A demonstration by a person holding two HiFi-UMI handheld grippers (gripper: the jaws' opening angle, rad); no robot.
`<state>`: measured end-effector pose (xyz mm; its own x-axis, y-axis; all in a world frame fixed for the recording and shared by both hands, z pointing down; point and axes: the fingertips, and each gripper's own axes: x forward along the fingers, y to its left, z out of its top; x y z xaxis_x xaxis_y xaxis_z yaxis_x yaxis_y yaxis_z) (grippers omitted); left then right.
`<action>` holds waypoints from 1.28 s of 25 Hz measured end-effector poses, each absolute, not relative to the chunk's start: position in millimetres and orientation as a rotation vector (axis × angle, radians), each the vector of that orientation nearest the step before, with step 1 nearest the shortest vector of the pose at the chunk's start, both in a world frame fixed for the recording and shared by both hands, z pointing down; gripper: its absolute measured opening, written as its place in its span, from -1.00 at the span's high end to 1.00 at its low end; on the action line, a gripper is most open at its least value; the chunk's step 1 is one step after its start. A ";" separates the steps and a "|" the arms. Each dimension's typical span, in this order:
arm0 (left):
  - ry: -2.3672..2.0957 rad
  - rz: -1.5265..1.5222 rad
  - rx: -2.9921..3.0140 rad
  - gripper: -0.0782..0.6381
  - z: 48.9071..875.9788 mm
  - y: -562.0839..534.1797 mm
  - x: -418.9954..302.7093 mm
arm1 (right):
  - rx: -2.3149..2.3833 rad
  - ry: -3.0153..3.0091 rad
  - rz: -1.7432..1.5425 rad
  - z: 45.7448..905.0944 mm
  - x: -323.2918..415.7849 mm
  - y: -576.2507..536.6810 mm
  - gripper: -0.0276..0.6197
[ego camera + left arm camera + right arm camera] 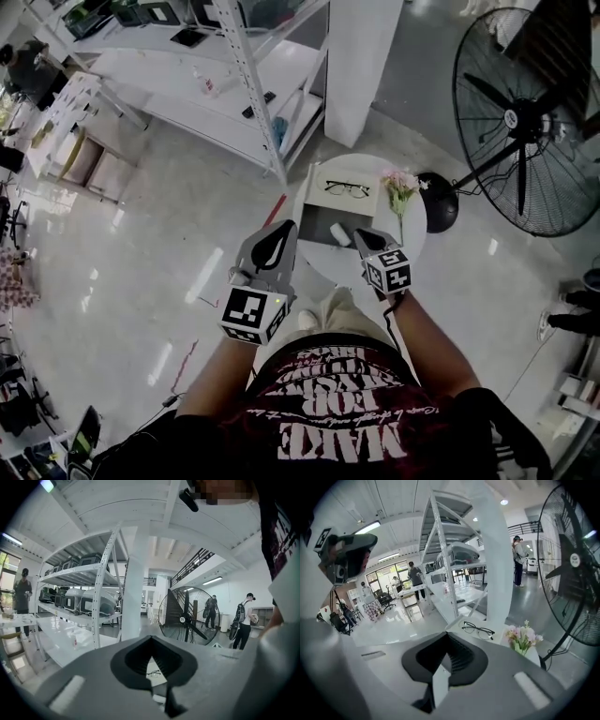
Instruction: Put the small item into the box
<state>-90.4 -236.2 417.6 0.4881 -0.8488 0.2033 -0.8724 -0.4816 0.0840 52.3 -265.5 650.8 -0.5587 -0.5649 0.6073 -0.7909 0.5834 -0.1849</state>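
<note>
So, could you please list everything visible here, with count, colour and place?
round table: one, white, centre
flat box: one, white, table's far side
glasses: one pair, black, on the flat box
dark rectangle: one, dark grey, table, nearer than the box
small item: one, white, at the dark rectangle, beside right tongs' tip
flowers: one bunch, pink, table's right side
fan: one, black, floor, right
shelf rack: one, white, upper left
bystanders: several, mixed clothing, far off
left tongs: one, grey, shut, empty
right tongs: one, grey, shut

Printed text, head view | "MAKE" in large white capitals, seen upside down, on the person's dark shirt (347,412) | more white lettering on the shirt above that word, too blurred to read
</note>
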 end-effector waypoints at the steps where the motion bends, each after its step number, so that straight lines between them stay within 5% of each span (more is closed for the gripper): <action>1: -1.498 0.188 2.561 0.78 414.4 -235.8 -91.7 | 1.097 -2.333 0.600 641.4 53.4 -263.7 0.82; 32: -1.521 0.188 2.663 0.78 364.3 -199.4 -105.6 | 1.377 -2.631 0.122 356.5 79.0 -189.6 0.83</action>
